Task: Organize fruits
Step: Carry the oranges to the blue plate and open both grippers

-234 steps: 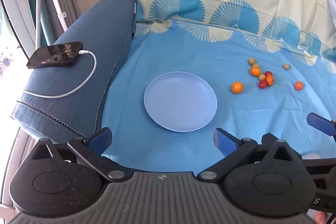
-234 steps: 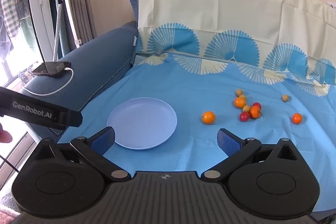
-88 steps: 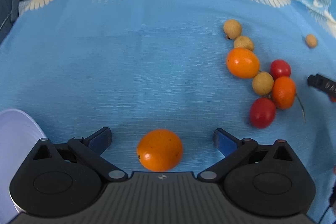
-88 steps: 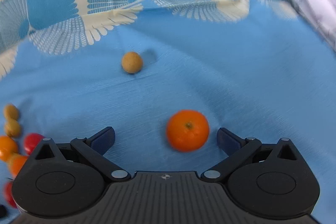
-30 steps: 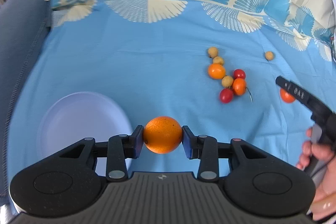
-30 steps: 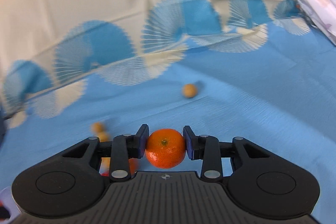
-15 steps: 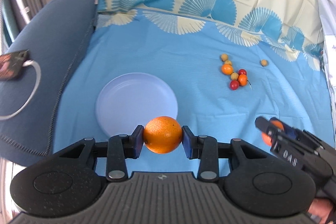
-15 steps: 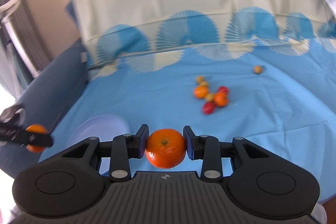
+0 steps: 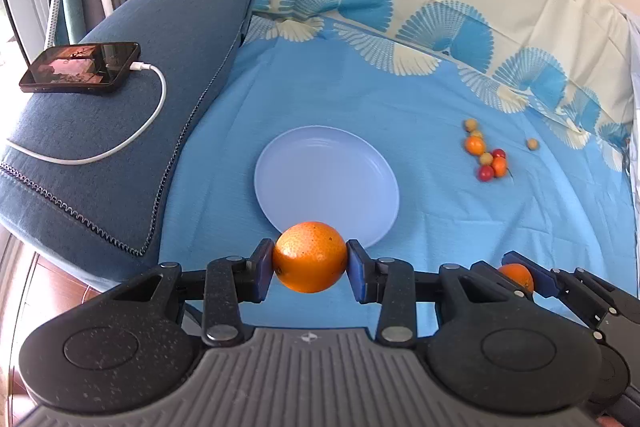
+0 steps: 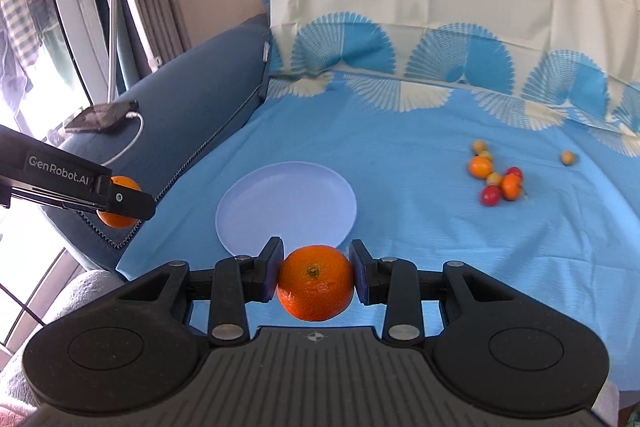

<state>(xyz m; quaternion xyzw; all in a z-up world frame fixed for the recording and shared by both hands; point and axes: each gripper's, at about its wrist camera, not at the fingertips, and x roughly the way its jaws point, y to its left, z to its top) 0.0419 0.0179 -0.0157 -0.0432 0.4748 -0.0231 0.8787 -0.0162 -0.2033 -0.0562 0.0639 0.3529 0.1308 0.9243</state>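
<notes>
Your left gripper [image 9: 310, 269] clamps an orange [image 9: 310, 257], your right gripper [image 10: 316, 277] a tangerine [image 10: 315, 283]; the empty plate [image 9: 326, 179] lies ahead, loose fruits [image 9: 486, 155] toward the sofa's right edge, a phone [image 9: 80, 67] on the armrest.

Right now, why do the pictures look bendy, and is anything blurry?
Both wrist views are fisheye, so edges curve and corners go dark. Left wrist view: the round pale-blue plate looks sharp. Right wrist view: the small cluster of red and orange fruits is slightly smeared; the window side glares white.

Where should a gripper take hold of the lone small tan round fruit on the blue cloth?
Grip the lone small tan round fruit across its middle, coming from above. It is a ball lying apart from the fruit cluster, so both sides are free.
</notes>
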